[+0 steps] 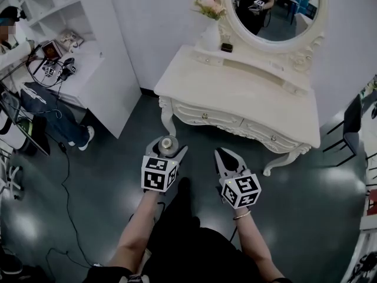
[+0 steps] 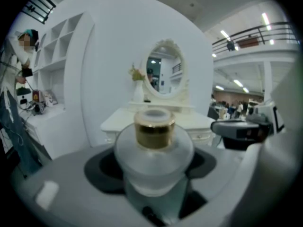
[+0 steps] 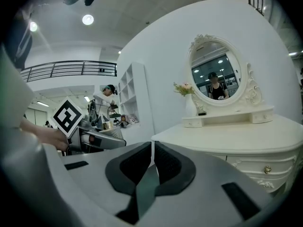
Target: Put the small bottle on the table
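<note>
Gold-capped bottle (image 2: 154, 148) between left tongs (image 1: 167, 145)

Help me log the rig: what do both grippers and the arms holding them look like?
Left gripper and right gripper match: pale grey shells, tapering black-lined fingers, each topped by a white cube printed with black square markers. Forearms are bare, no sleeves; a thin bracelet circles the right wrist.

Frosted small bottle (image 2: 154, 157), gold neck; cream table (image 1: 235, 90).
</note>
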### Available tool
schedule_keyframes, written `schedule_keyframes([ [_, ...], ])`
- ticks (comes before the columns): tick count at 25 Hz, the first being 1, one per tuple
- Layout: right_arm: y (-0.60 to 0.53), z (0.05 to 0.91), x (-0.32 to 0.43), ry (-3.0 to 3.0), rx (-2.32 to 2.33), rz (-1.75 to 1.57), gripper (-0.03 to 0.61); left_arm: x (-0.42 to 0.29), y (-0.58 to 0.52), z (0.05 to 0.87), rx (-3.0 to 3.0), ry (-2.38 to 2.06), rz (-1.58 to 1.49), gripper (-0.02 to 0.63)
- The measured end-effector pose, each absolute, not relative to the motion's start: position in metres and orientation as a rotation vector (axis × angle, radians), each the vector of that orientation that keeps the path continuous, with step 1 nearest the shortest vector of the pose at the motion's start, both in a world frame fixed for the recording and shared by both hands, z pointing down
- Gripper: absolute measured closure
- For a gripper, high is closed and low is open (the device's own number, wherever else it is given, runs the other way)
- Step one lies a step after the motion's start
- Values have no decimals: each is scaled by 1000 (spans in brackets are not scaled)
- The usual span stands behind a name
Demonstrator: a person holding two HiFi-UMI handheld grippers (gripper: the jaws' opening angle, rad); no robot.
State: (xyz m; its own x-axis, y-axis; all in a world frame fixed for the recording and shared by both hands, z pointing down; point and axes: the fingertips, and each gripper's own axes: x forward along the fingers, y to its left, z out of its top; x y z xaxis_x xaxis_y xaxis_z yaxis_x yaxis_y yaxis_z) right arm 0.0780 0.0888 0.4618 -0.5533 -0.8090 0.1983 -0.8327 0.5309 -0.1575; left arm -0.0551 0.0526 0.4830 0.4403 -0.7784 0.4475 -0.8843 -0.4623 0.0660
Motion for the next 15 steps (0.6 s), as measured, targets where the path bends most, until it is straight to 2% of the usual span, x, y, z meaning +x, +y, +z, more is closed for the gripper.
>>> schedule_keyframes([
  [15, -63, 456, 65, -2624, 1512, 389, 574, -69, -113, 478, 2450, -1411, 557, 278],
])
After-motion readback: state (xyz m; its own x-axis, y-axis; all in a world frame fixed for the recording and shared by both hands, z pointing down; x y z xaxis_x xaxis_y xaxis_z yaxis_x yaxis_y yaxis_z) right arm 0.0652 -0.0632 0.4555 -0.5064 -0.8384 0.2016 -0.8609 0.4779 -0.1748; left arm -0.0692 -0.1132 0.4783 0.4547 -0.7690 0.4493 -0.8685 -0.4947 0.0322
